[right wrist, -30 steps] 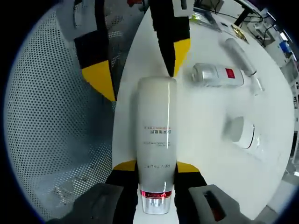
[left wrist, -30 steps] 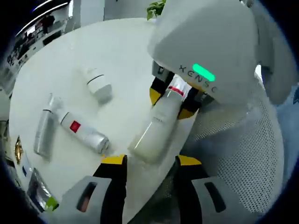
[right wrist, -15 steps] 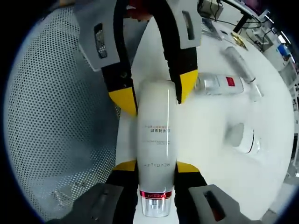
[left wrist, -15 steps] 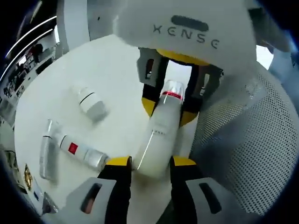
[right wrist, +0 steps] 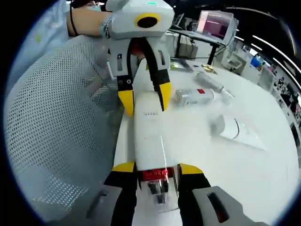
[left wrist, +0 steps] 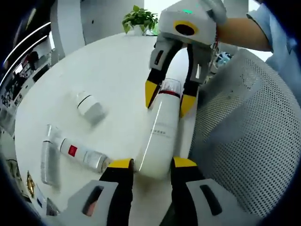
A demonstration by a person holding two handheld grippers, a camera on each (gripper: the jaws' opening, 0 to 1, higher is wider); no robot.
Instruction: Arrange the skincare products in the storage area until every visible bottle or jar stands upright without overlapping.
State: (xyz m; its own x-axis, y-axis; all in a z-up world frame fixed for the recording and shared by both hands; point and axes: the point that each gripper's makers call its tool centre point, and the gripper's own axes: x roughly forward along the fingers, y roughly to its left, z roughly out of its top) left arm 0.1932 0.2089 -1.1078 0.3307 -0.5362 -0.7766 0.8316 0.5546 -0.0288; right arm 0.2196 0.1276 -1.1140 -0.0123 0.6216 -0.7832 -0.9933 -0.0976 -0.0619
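A tall white bottle (left wrist: 160, 134) with a red-banded clear cap (right wrist: 155, 175) lies along the table's near edge, held at both ends. My left gripper (left wrist: 153, 163) is shut on its base. My right gripper (left wrist: 169, 96) is shut on its cap end. In the right gripper view my right gripper (right wrist: 157, 168) pinches the cap end and my left gripper (right wrist: 146, 98) flanks the bottle (right wrist: 148, 136) at the far end. Three more products lie on their sides: a small white jar (left wrist: 89, 104), a silver bottle with a red label (left wrist: 82, 155) and a slender tube (left wrist: 47, 155).
The round white table (left wrist: 113, 61) carries a potted plant (left wrist: 141, 19) at its far side. A white mesh chair (left wrist: 244, 141) stands right against the table edge beside the held bottle. A person's sleeve (left wrist: 282, 42) is behind my right gripper. Desks and a monitor (right wrist: 216, 23) lie beyond.
My left gripper has come forward and shut around the bottle's base, which it stood clear of a second ago. Both views have tilted up, so more of the room shows.
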